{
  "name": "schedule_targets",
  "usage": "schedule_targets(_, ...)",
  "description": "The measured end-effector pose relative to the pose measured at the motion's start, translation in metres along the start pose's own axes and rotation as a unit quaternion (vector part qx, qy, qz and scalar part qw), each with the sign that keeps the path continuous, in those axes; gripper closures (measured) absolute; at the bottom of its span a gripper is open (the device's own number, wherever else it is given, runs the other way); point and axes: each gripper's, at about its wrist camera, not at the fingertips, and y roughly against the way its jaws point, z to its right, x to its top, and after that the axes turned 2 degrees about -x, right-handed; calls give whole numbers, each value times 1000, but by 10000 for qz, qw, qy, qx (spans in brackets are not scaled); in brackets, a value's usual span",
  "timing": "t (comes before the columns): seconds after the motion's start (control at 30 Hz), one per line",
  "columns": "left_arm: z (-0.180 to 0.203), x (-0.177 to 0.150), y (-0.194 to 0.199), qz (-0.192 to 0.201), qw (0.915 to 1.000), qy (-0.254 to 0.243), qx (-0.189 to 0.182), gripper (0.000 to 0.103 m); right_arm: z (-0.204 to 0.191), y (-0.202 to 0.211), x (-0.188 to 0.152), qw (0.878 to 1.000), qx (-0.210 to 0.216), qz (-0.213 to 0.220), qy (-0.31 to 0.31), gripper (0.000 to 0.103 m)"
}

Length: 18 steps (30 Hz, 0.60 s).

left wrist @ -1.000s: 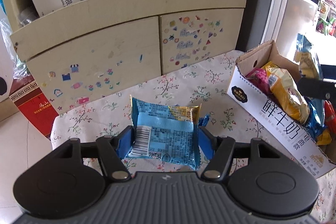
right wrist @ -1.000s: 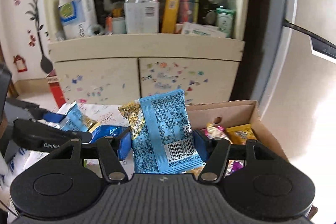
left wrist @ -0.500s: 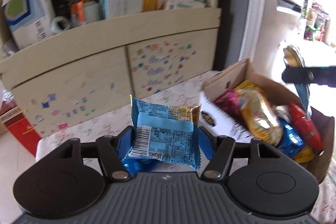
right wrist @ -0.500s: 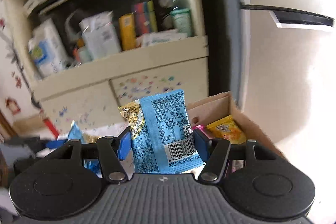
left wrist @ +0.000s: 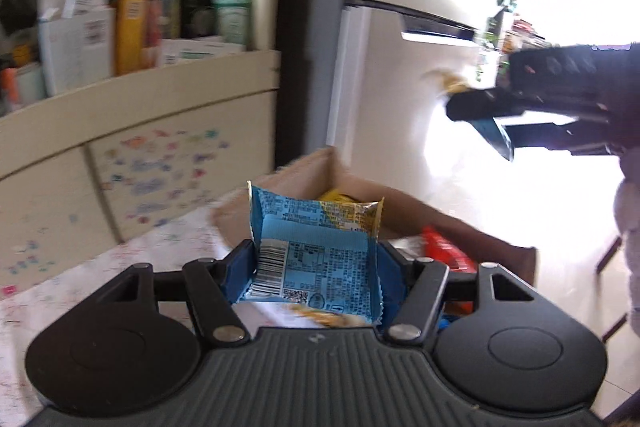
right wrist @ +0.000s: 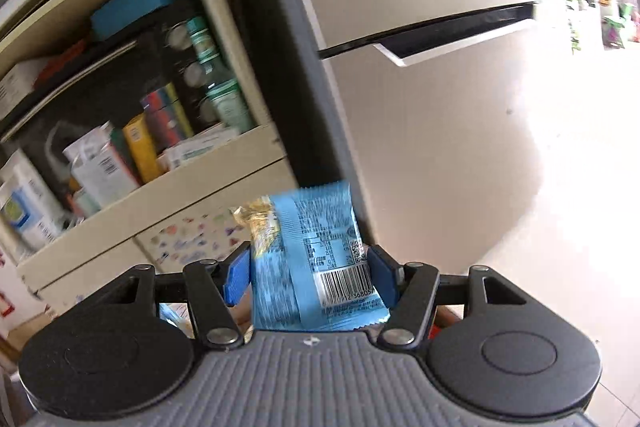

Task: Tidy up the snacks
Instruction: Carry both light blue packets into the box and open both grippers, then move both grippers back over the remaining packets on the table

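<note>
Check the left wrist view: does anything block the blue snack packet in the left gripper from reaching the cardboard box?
Nothing visible does. The left gripper holds the blue foil snack packet just before the open brown cardboard box, whose top is uncovered. The right gripper is off to the right, higher up.

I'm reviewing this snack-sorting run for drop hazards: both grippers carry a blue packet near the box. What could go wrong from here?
1. The right gripper holds its blue snack packet high, with fridge and shelf ahead, not the box; released here, it might miss.
2. The left gripper pinches its blue packet near the cardboard box, already holding snacks; it might land on the rim.
3. Both views are blurred, suggesting fast motion; a packet could slip.
</note>
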Motion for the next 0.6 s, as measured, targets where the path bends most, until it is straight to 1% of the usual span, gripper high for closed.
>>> schedule_targets(0.13,21,-5,-15,-88,9994,-12,-330,38,14,1,3,9993,-156,14,-333,36)
schedule_targets(0.23,32,-10,-27,-160,9985,44,-527,37,20,0,4,9986,-265,-8,-453,35)
schedule_targets(0.3,37,-14,-34,-210,9979,89,-603,32,21,-2,3,9982,-368,-57,-465,32)
schedule_targets(0.37,41,-17,-38,-303,9973,79,-657,22,22,-5,2,9977,-436,-120,-506,27)
schedule_targets(0.4,42,-17,-37,-297,9970,55,-716,20,22,-5,2,9976,-415,-139,-529,25)
schedule_targets(0.43,42,-16,-34,-262,9968,42,-750,16,22,-5,2,9977,-374,-158,-544,19)
schedule_targets(0.47,41,-14,-30,-199,9970,60,-751,9,21,-4,2,9978,-338,-164,-547,16)
schedule_targets(0.53,38,-9,-20,-54,9971,139,-750,5,19,-3,1,9981,-271,-157,-527,16)
schedule_targets(0.6,32,-4,-13,6,9972,218,-720,5,15,-4,0,9985,-197,-185,-473,15)
